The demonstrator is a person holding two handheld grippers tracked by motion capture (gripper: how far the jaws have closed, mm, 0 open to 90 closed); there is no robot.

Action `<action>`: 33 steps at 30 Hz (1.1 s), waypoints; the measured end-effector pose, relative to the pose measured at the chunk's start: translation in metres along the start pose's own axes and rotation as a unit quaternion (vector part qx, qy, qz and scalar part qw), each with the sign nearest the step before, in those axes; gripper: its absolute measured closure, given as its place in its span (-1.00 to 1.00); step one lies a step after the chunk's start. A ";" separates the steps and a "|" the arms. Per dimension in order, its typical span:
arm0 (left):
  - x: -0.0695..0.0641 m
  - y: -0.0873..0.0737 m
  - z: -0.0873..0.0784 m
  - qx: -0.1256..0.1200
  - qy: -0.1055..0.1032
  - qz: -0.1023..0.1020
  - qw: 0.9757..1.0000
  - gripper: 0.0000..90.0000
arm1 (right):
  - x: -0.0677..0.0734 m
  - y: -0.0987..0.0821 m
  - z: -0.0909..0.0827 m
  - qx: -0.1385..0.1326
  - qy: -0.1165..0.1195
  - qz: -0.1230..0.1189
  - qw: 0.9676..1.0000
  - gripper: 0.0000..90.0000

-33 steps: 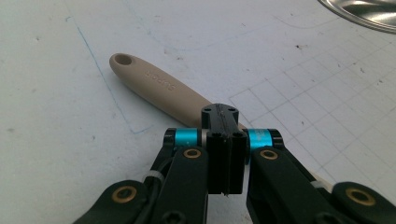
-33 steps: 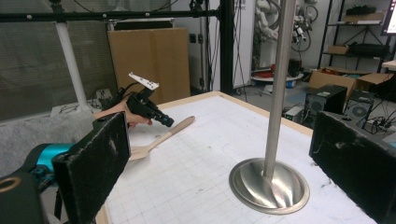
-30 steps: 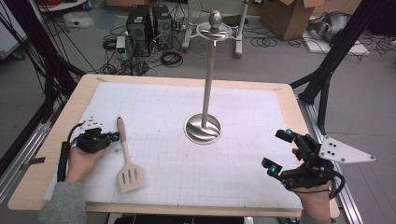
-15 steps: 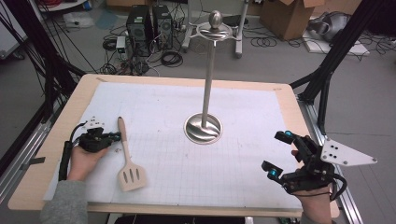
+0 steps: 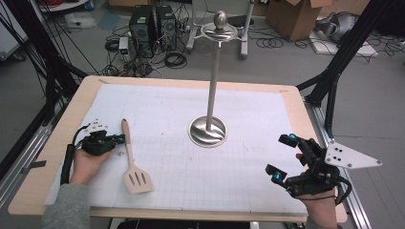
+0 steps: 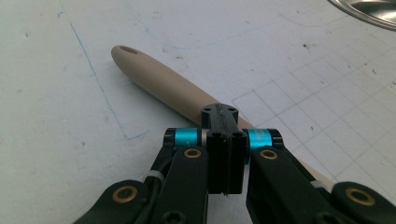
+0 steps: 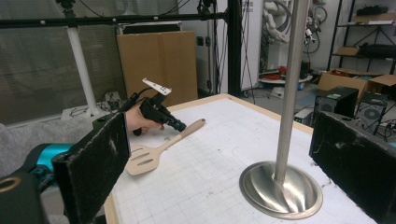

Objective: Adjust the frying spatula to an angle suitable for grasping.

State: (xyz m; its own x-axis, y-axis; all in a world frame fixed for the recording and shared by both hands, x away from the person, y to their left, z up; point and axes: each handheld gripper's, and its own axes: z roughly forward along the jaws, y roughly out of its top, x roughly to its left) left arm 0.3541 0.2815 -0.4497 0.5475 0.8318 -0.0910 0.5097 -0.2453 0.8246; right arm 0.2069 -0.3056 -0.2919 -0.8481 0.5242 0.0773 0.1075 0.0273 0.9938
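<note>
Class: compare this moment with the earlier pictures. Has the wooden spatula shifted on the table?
No. The wooden spatula lies just as far left of the metal stand's base.

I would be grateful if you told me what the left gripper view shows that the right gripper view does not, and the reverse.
Left gripper view alone: the left gripper close up, jaws shut together just above the wooden spatula handle, plus the hanging hole in the handle's end.
Right gripper view alone: the right gripper with jaws wide open, the spatula's slotted blade, the hand holding the left gripper, the metal stand's tall pole, and cardboard boxes behind the table.
Both: the spatula handle, the stand's round base, and the gridded white mat.
</note>
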 end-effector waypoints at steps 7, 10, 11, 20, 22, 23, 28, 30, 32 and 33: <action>-0.005 0.001 0.003 0.005 -0.004 0.014 1.000 1.00 | -0.001 -0.001 0.001 0.002 -0.001 0.000 1.000 -0.91; -0.007 0.001 0.004 0.008 -0.009 0.016 1.000 1.00 | -0.002 -0.001 0.000 -0.001 -0.003 0.000 1.000 -0.91; -0.008 0.001 0.005 0.008 -0.011 0.017 1.000 1.00 | -0.002 -0.001 0.001 -0.001 -0.003 0.000 1.000 -0.91; -0.017 0.006 0.012 0.014 -0.034 0.023 0.999 1.00 | -0.002 -0.001 0.002 0.001 -0.001 -0.003 1.000 -0.91; -0.020 0.007 0.015 0.015 -0.037 0.028 0.999 1.00 | -0.002 -0.001 0.001 0.001 -0.001 -0.001 1.000 -0.91; -0.022 0.008 0.016 0.014 -0.039 0.029 0.999 1.00 | -0.002 -0.001 0.001 0.002 -0.001 -0.001 1.000 -0.91; -0.026 0.011 0.020 0.017 -0.045 0.036 0.998 1.00 | -0.001 -0.001 -0.001 0.000 -0.004 -0.002 1.000 -0.91; -0.027 0.012 0.022 0.017 -0.048 0.036 0.998 1.00 | -0.001 -0.001 -0.002 0.000 -0.005 -0.001 1.000 -0.91; -0.029 0.012 0.024 0.017 -0.050 0.037 0.998 1.00 | -0.001 -0.001 -0.002 0.000 -0.004 -0.002 1.000 -0.91; -0.030 0.013 0.024 0.017 -0.052 0.037 0.998 1.00 | -0.001 -0.001 -0.002 0.000 -0.004 -0.003 1.000 -0.91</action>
State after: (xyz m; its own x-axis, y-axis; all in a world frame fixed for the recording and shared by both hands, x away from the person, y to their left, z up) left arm 0.3601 0.2413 -0.4500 0.6497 0.7550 -0.0886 0.4858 -0.3227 0.8123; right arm 0.2061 -0.3079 -0.2927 -0.8441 0.5315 0.0706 0.1024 0.0306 0.9943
